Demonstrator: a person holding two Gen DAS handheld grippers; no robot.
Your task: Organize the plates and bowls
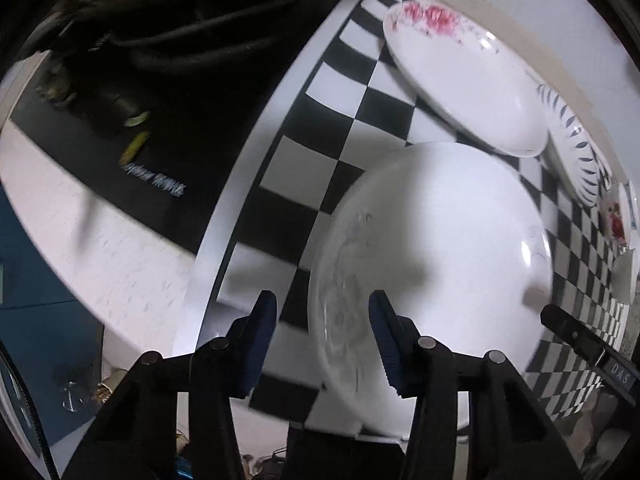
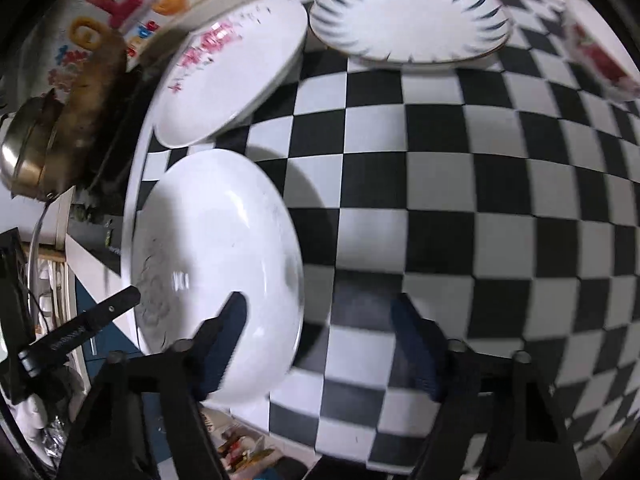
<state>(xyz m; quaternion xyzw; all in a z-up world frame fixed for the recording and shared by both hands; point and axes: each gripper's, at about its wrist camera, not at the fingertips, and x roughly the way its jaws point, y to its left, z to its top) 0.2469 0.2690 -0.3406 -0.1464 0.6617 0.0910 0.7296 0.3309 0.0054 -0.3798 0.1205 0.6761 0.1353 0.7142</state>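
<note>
My left claw (image 1: 322, 344) points down at the near left rim of the big white plate (image 1: 432, 264). Its two blue fingers (image 1: 262, 340) stand apart, one on each side of the rim, and I cannot see them pressing on it, so the claw is released. My right claw (image 2: 324, 344) is released too. Its jaws stand wider, with one blue finger over the plate's right edge and the other over the bare checkered tabletop (image 2: 460, 184).

The big white plate lies flat on the tabletop, close to its left edge. Just behind it is a plate with pink flowers (image 2: 232, 76). To the right of that, at the far side, is a plate with blue leaf marks (image 2: 412, 20). Far off on the right stand small white dishes (image 1: 618, 216), one with a red picture. A gold pot (image 2: 32, 156) sits off the tabletop on the left.
</note>
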